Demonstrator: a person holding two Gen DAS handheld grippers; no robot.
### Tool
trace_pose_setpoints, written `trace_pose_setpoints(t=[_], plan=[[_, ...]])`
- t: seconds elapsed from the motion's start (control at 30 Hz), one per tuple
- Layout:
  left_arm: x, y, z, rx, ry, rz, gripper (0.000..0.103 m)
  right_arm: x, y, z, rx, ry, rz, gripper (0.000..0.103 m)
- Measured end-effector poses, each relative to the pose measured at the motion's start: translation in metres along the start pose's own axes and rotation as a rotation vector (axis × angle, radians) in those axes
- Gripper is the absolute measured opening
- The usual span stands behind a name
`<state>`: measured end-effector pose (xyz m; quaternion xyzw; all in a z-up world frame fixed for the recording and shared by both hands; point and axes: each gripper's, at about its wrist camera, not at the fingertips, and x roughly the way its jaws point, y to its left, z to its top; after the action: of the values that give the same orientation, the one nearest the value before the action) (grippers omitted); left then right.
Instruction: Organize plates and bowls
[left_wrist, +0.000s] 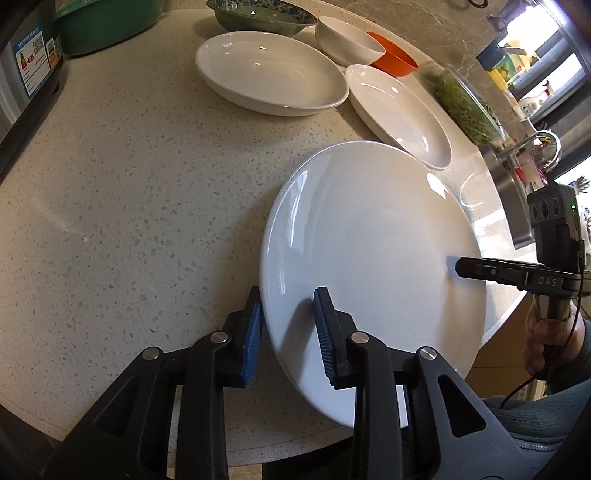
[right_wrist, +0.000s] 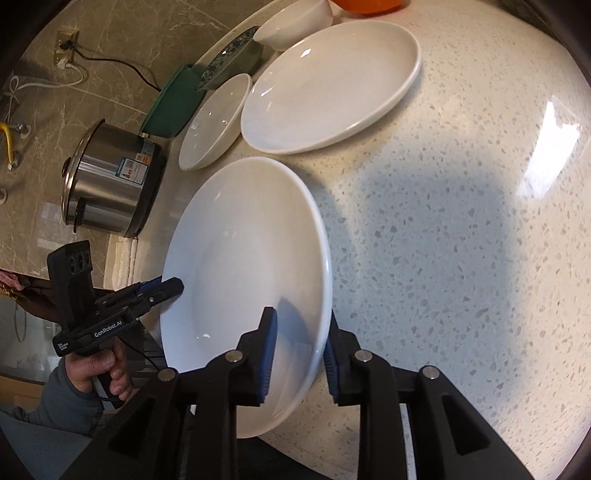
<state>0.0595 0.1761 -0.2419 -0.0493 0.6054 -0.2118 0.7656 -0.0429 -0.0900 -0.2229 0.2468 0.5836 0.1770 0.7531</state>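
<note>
The left gripper (left_wrist: 288, 332), black with blue ribbed pads, is set astride the rim of a large round white ceramic plate (left_wrist: 373, 266), one finger outside the rim and one over the plate's face; a visible gap is left at the pads, so the rim is straddled rather than pinched. The right gripper (right_wrist: 301, 354) is placed the same way on the opposite rim, its jaws slightly parted with the plate edge between them and no firm clamp to be seen. The plate is found at the near edge of the speckled beige stone counter (left_wrist: 129, 192), part of it overhanging that edge. Farther toward the back edge, a shallow white oval dish (left_wrist: 269, 72) and a second white plate (left_wrist: 399, 110) are laid side by side, and behind them a dark green patterned bowl (left_wrist: 258, 14), a small white bowl (left_wrist: 347, 40) and an orange bowl (left_wrist: 395, 55) are grouped. A stainless steel cooker (right_wrist: 114, 184) is stood at the counter's left end.
</note>
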Motion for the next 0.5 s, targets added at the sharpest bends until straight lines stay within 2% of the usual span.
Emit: trace_pose_setpoints(t=[0.07,0.13,0.17,0.2,0.3,0.33,0.4,0.43,0.5], plan=[[-0.001,0.000,0.000,-0.003,0.006,0.004,0.026,0.000,0.008,0.000,-0.048,-0.003,-0.060,0.029],[0.000,-0.002,0.000,0.001,0.013,0.011,0.026,-0.001,0.020,0.000,-0.109,0.000,-0.137,0.040],[0.000,-0.003,0.000,0.004,0.017,0.013,0.027,0.000,0.025,0.000,-0.138,0.005,-0.163,0.051],[0.000,-0.004,0.000,0.006,0.018,0.020,0.027,0.001,0.029,-0.001,-0.162,0.010,-0.185,0.059],[0.000,-0.005,0.000,-0.002,0.018,0.029,0.028,0.006,0.043,-0.005,-0.241,0.024,-0.279,0.060],[0.000,-0.005,0.000,-0.007,0.020,0.026,0.032,0.007,0.044,-0.006,-0.252,0.025,-0.290,0.060],[-0.001,-0.006,0.001,-0.013,0.026,0.029,0.063,0.005,0.044,-0.007,-0.249,0.018,-0.295,0.060],[-0.003,-0.006,-0.001,-0.021,0.035,0.041,0.084,0.001,0.043,-0.007,-0.238,0.007,-0.289,0.060],[-0.012,-0.001,-0.007,-0.038,0.019,0.030,0.085,-0.014,0.034,-0.007,-0.196,-0.038,-0.266,0.065]])
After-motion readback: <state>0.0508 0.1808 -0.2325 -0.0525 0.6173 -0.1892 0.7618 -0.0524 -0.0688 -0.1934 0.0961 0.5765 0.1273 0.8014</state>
